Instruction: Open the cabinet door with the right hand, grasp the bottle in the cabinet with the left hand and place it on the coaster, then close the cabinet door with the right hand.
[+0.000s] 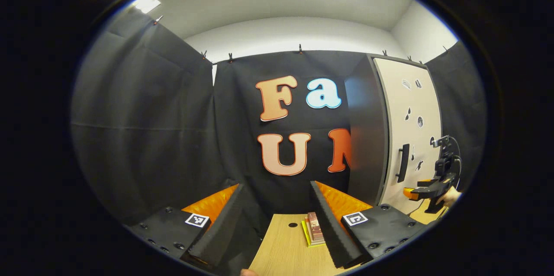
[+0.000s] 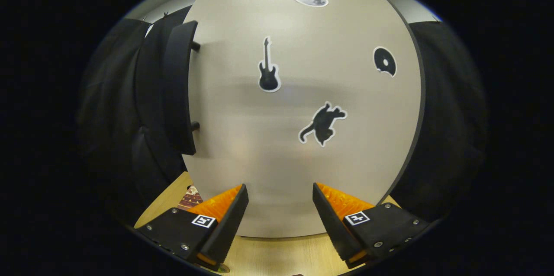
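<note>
Left gripper view: low over the table (image 1: 281, 245), facing the booth's back wall from well back, with the cabinet door (image 1: 411, 137) off to its right. Right gripper view: close before the same cabinet door (image 2: 303, 116), facing it squarely. Shared: the door, its handle (image 2: 179, 88), and the table.

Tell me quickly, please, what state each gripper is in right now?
Left gripper: open, holding nothing.
Right gripper: open, holding nothing, facing the cabinet door.

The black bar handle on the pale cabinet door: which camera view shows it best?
The right gripper view: the black bar handle is close and large, both mounting posts visible. The left gripper view shows the handle small and distant on the pale cabinet door.
</note>
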{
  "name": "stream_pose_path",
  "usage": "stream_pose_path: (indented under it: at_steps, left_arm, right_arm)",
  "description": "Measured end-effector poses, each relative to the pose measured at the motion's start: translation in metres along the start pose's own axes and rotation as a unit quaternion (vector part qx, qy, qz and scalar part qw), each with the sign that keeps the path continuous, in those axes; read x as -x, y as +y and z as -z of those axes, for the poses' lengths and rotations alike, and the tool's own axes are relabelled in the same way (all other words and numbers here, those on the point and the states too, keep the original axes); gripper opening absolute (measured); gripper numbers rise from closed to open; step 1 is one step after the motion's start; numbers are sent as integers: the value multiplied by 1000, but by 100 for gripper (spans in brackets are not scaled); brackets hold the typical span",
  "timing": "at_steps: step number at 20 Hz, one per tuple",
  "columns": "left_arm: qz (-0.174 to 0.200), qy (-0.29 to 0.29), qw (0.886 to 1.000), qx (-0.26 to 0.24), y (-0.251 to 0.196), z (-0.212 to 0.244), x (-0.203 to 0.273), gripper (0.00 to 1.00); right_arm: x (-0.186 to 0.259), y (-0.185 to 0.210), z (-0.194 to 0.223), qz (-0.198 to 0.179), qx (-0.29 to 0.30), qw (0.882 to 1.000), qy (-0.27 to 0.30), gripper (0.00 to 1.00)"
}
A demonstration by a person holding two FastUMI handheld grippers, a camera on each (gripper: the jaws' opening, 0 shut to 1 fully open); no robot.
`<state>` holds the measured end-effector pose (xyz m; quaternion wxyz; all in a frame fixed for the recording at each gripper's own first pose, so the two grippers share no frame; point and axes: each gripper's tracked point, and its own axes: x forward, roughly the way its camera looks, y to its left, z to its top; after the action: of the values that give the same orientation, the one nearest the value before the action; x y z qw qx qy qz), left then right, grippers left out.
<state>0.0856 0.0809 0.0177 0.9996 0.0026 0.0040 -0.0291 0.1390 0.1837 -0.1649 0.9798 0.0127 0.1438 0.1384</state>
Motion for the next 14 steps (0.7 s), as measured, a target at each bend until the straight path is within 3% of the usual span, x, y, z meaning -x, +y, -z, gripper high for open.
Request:
stream_pose_path:
  at_steps: [6, 14]
  left_arm:
    - [12, -28, 1000, 10, -12, -33, -10, 96]
    - [41, -52, 998, 18, -35, -85, -15, 94]
  right_arm:
    - [88, -76, -63, 16, 3, 999, -33, 93]
    - [214, -171, -152, 71, 35, 991, -111, 93]
